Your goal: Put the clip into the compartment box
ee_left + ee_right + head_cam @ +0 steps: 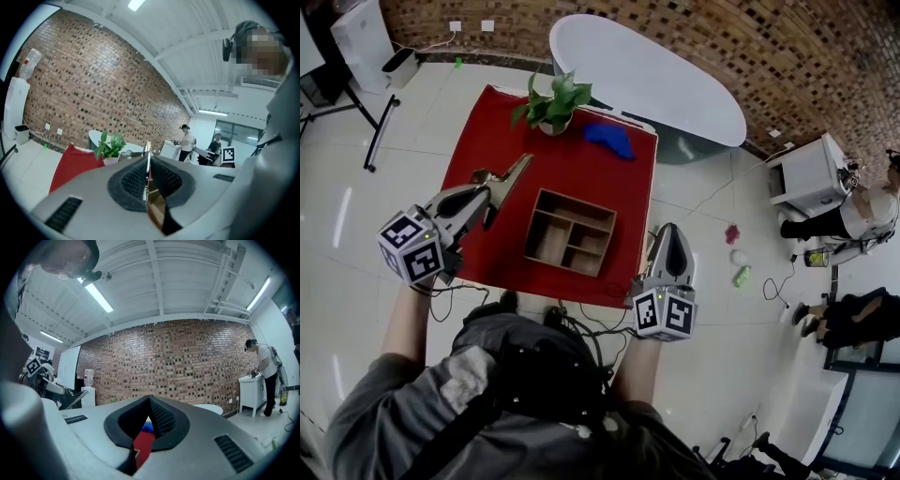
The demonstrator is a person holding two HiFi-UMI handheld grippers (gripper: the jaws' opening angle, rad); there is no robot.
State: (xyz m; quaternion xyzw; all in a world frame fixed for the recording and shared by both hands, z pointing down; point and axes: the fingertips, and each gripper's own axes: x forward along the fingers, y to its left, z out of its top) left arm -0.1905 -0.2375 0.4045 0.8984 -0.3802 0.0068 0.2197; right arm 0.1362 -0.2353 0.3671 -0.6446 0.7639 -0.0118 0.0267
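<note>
My left gripper [490,201] hangs over the left part of the red table, shut on a silver metal clip [508,176] that sticks out ahead of it toward the plant. In the left gripper view the clip's thin metal plate [147,157] is pinched edge-on between the dark pads. The wooden compartment box [570,232], with several open cells, sits on the red cloth to the right of the clip. At the table's near right edge, just right of the box, my right gripper [669,234] is shut with nothing between its fingertips [150,400].
A potted plant [551,105] and a blue cloth [611,139] lie at the far side of the red table [478,141]. A white oval table [656,75] stands behind. Small toys [737,265], cables and a white cabinet [811,173] are on the floor at right, with people nearby.
</note>
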